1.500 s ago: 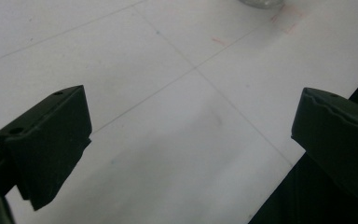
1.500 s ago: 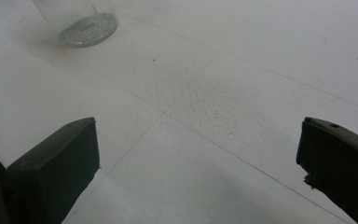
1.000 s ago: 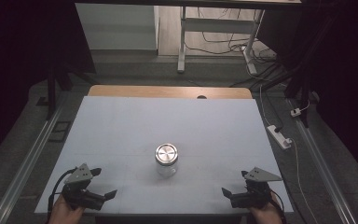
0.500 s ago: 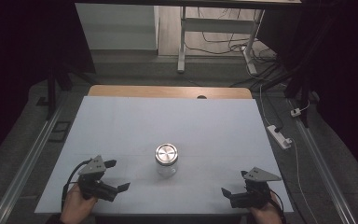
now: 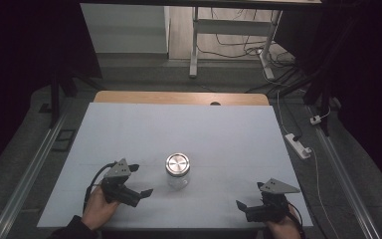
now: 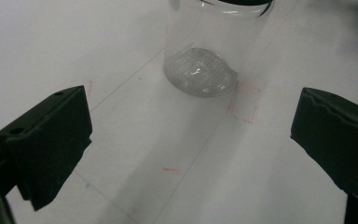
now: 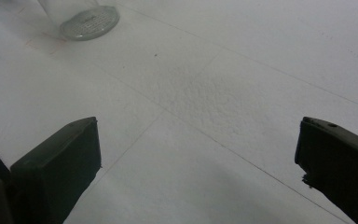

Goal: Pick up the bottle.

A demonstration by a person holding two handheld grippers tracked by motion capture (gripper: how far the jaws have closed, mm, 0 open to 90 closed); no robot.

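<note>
- High view, nearest edge: the person's two hands come in from the bottom, each holding a gripper over the white table (image 5: 229, 129).
- The left gripper (image 5: 142, 180) sits at the lower left, held in the left hand (image 5: 98, 209). Its jaws are spread wide, point toward the middle of the table, and hold nothing.
- The right gripper (image 5: 241, 206) is at the lower right corner, close to the near edge, in the right hand (image 5: 281, 230). Its jaws are also wide apart and empty.
- A little farther in, between the two grippers but nearer the left one, stands a clear jar (image 5: 177, 172) with a round metal lid (image 5: 177, 163). It is upright on the table, just beside the left gripper's jaw tips and not touching them. It is well apart from the right gripper.
- Left gripper view: the two black jaws stand far apart at the bottom corners with bare table between them. The jar (image 6: 205, 51) stands just ahead, its ribbed glass base resting on the surface beside a small red square mark (image 6: 244, 102).
- Right gripper view: the jaws are again wide open over bare table, and the jar's base (image 7: 88, 21) shows far off at the upper left.
- Beyond the white surface, a strip of wooden tabletop (image 5: 179, 97) shows at the far edge.
- On the floor to the right lies a white power strip (image 5: 298, 145).
</note>
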